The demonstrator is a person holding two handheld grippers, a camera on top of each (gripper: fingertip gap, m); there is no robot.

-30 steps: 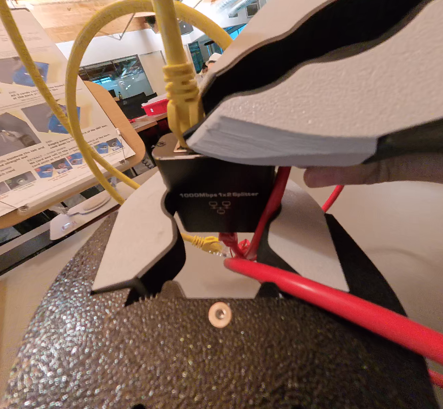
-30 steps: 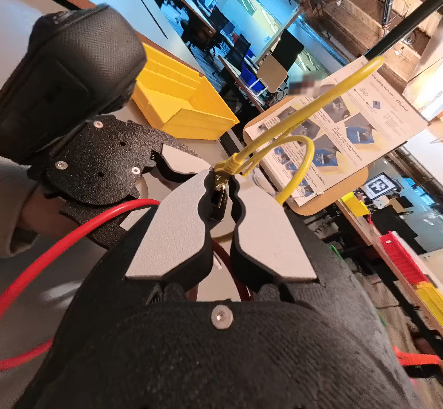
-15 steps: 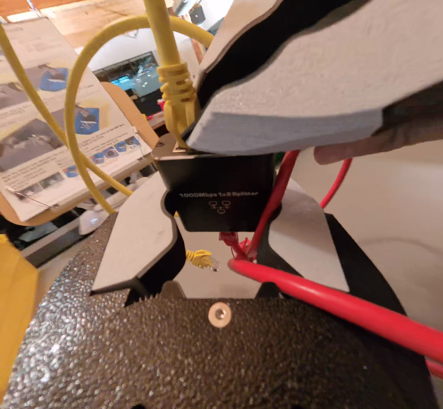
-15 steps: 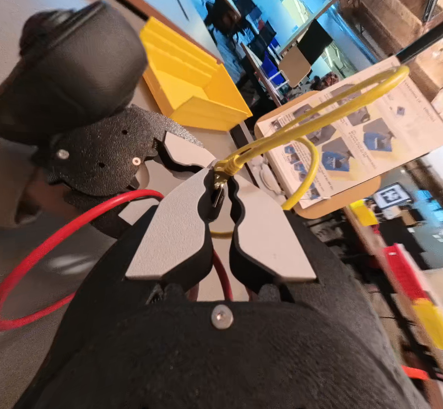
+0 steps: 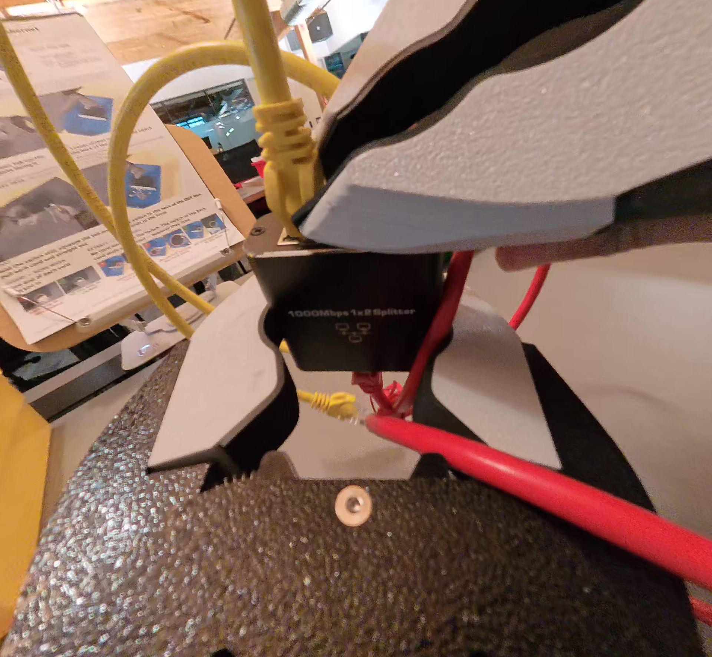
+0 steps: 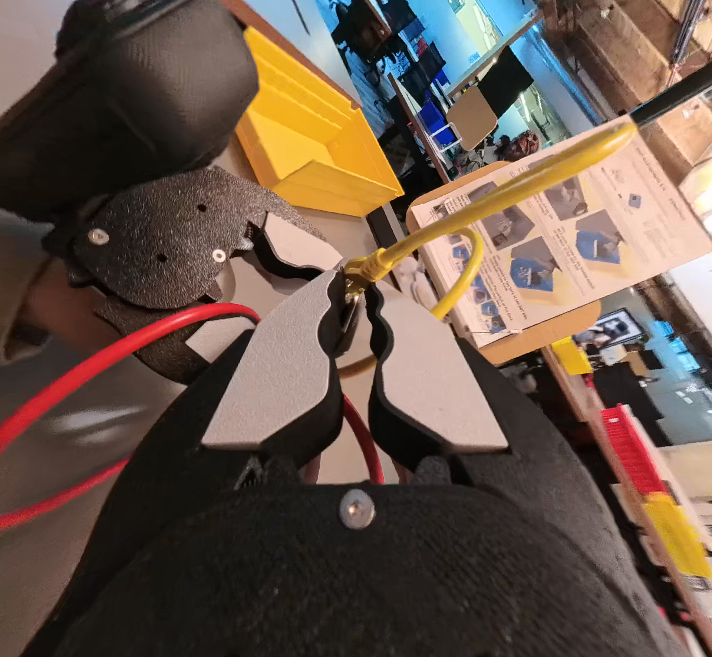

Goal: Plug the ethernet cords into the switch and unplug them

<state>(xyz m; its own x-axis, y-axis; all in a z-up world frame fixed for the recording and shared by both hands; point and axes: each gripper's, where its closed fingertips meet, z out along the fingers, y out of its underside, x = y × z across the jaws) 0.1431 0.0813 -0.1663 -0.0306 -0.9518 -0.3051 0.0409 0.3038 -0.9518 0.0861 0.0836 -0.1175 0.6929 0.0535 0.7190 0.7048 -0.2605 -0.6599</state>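
In the left wrist view my left gripper [image 5: 358, 330] is shut on a small black switch [image 5: 346, 292], held by its sides. A yellow ethernet cord [image 5: 285, 145] is plugged into the switch's far end. A red cord [image 5: 520, 473] runs into its near end. A loose yellow plug [image 5: 333, 403] lies beside the red one. The right gripper's grey fingers [image 5: 481, 184] reach in from the upper right, against the yellow plug. In the right wrist view my right gripper [image 6: 352, 288] is shut on the yellow plug [image 6: 366, 265] at the switch's port. The left gripper's black housing [image 6: 154, 245] is at the left.
A yellow bin [image 6: 319, 161] stands on the white table [image 5: 616, 349] behind the grippers. A clipboard with an instruction sheet [image 6: 558, 238] leans at the table's edge. It also shows in the left wrist view [image 5: 88, 214]. A person's fingertip [image 5: 539, 257] shows under the right gripper. Tip to tip, the grippers are about 7 centimeters apart.
Both grippers and the switch have swung together, so the background has shifted and the yellow bin enters the left view's edge. Both grips stay the same. The yellow plug stays in its port.
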